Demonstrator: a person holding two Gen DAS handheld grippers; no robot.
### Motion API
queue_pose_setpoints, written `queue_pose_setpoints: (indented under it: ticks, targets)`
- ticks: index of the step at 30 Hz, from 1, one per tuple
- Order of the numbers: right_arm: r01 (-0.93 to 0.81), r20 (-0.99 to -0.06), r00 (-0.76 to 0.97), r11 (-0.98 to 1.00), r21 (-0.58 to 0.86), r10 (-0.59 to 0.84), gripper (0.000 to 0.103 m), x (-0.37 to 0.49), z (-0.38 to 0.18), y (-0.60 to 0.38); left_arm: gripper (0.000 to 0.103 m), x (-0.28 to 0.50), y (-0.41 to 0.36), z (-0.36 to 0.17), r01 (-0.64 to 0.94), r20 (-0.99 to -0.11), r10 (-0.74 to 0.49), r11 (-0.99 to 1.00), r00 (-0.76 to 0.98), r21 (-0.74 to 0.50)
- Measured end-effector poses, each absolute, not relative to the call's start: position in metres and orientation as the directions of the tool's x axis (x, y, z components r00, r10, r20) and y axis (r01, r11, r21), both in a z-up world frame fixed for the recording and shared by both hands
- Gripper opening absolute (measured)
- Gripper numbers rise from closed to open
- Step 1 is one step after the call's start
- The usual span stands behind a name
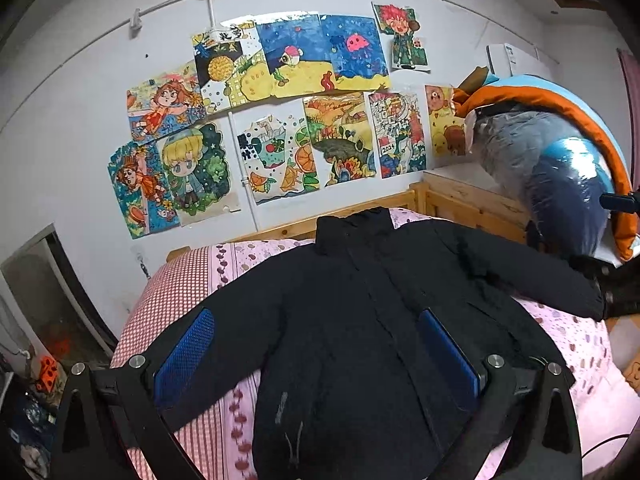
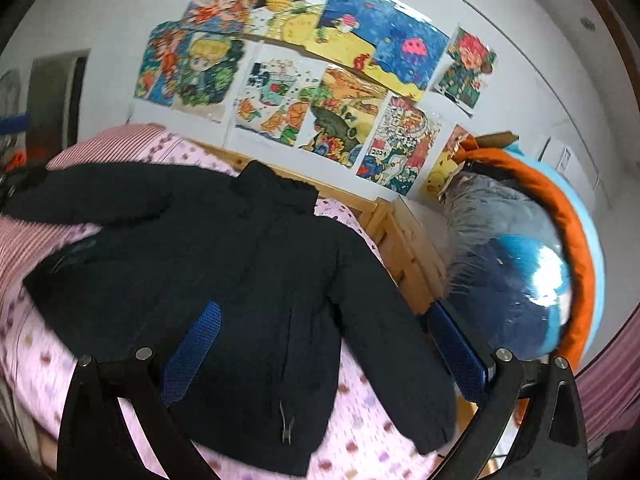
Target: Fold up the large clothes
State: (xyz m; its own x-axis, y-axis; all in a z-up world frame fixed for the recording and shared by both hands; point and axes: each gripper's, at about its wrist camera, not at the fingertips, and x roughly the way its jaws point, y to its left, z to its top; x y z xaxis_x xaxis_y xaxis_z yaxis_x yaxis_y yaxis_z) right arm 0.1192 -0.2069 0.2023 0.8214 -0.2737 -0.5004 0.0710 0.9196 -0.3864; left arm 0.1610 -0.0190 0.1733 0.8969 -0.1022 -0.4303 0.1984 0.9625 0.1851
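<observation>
Zero folds done so far, by the look of it. One black jacket [image 1: 360, 320] lies spread flat, front up, on the bed [image 1: 192, 276], collar toward the wooden headboard [image 1: 472, 200], both sleeves stretched out to the sides. So everything's left: sleeves in, then body folded over.

Left gripper [image 1: 316, 356] hovers above the jacket's lower half, jaws wide open, holding nothing. Right gripper [image 2: 324, 356] hangs over the jacket's sleeve on the headboard side, jaws equally wide and empty.

Jacket looks thick and padded, matte fabric, stand-up collar, zipper down the middle with a small pull near the hem, I think, the view's a bit blurry. Bedsheet is pink, soft, with little printed dots and a checked strip beyond the jacket.
</observation>
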Motion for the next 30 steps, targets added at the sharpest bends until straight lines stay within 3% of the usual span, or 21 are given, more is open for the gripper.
queue_pose_setpoints:
  ticks: [9, 17, 24, 30]
  targets:
    - [0.201, -0.48, 0.826, 0.951, -0.235, -0.294, 0.102, 0.201, 0.16, -0.267, 0.103, 0.242, -0.032, 0.15, 0.197, -0.458, -0.044, 0.936, 0.888, 0.292]
    - [0.248, -0.596, 0.75, 0.957, -0.15, -0.288, 0.102, 0.238, 0.092, -0.33, 0.103, 0.318, -0.07, 0.12, 0.255, -0.514, -0.046, 0.903, 0.856, 0.345]
    - [0.341, -0.668, 0.667, 0.932, -0.121, -0.33, 0.102, 0.238, 0.032, -0.353, 0.103, 0.365, -0.126, 0.082, 0.354, -0.572, -0.138, 0.891, 0.808, 0.285]
    - [0.451, -0.708, 0.669, 0.881, 0.147, -0.224, 0.102, 0.225, -0.012, -0.393, 0.103, 0.393, -0.191, 0.047, 0.479, -0.62, -0.275, 0.858, 0.734, 0.187]
